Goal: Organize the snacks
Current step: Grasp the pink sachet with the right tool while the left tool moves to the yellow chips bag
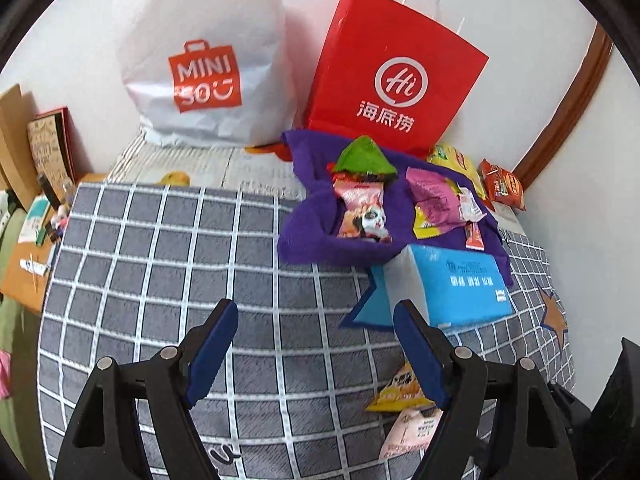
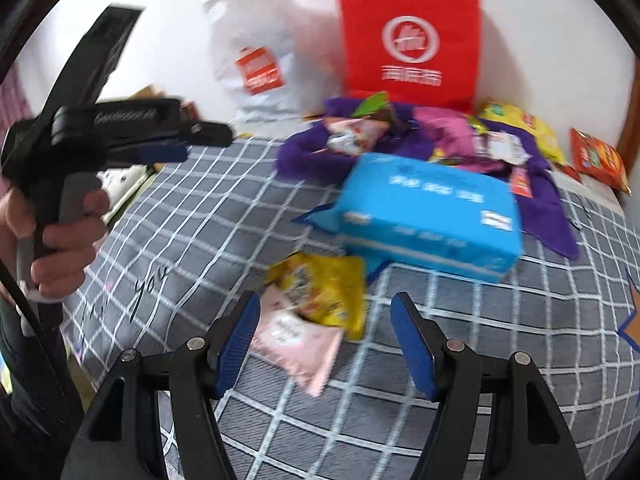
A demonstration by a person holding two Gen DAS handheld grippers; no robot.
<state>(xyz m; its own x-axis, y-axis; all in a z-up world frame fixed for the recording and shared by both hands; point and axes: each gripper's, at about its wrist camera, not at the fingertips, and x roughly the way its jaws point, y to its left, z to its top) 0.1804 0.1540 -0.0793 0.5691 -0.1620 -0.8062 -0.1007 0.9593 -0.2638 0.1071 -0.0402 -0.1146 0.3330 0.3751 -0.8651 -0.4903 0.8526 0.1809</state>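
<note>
Two snack packets lie on the checked bed cover (image 2: 460, 320): a yellow packet (image 2: 324, 292) overlapping a pink packet (image 2: 298, 342), low centre of the right wrist view. Right gripper (image 2: 324, 344) fingers apart, nothing between them; both packets sit just ahead, nearer the left finger. Left gripper (image 1: 312, 354) fingers apart, holding nothing; the same two packets show at lower right of its view, partly behind the right finger. Blue box (image 2: 430, 216) mid-frame, touching the purple cloth (image 2: 556, 224) that carries more snacks. Left hand (image 2: 60, 240) grips its handle at left edge, gripper pointing right. Right view blurred.
</note>
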